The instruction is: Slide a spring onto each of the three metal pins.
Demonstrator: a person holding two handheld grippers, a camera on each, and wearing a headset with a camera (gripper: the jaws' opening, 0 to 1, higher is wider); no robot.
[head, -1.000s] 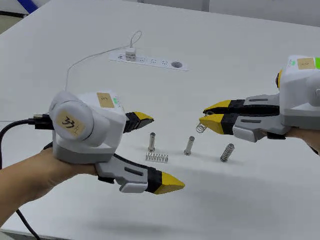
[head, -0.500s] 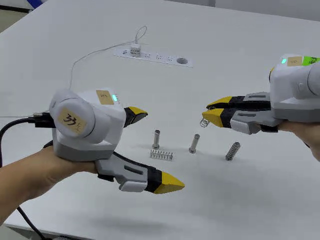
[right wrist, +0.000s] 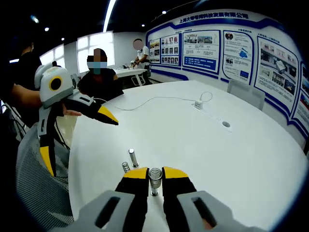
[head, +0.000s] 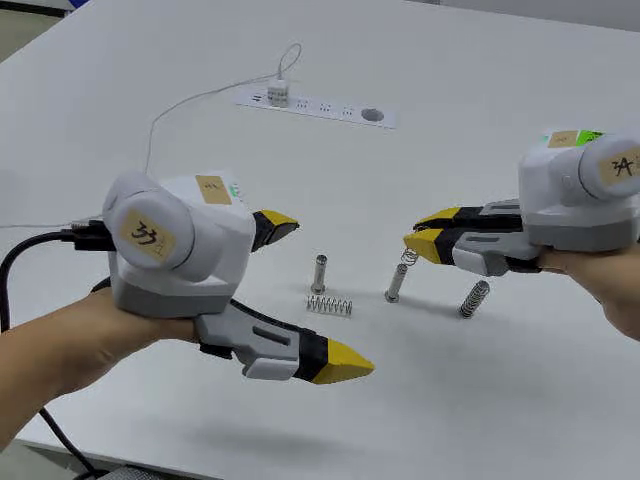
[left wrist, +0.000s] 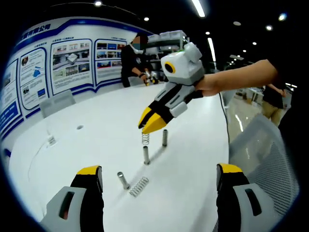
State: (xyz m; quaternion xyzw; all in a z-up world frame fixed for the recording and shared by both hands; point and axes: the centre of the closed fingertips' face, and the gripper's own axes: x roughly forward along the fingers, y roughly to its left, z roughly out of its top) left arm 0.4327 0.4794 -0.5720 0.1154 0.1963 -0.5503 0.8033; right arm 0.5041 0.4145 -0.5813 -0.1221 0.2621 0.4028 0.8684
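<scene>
One spring [head: 408,257] clamped in right tool [head: 414,232] above pin [head: 396,284] | left tool [head: 328,295] apart

Three pins stand on the table [head: 520,120]: a left pin [head: 320,272], a middle pin [head: 397,284] and a right pin [head: 484,286]. There are three springs too: a loose spring [head: 330,305], a pinched spring [head: 408,258] and a fitted spring [head: 472,300]. Add two grippers, the left gripper [head: 328,297] and right gripper [head: 412,238], plus one power strip [head: 320,103] and one plug [head: 279,94].

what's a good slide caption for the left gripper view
Right hand-held gripper holds a spring over an upright pin; a loose spring lies beside another pin.
</scene>
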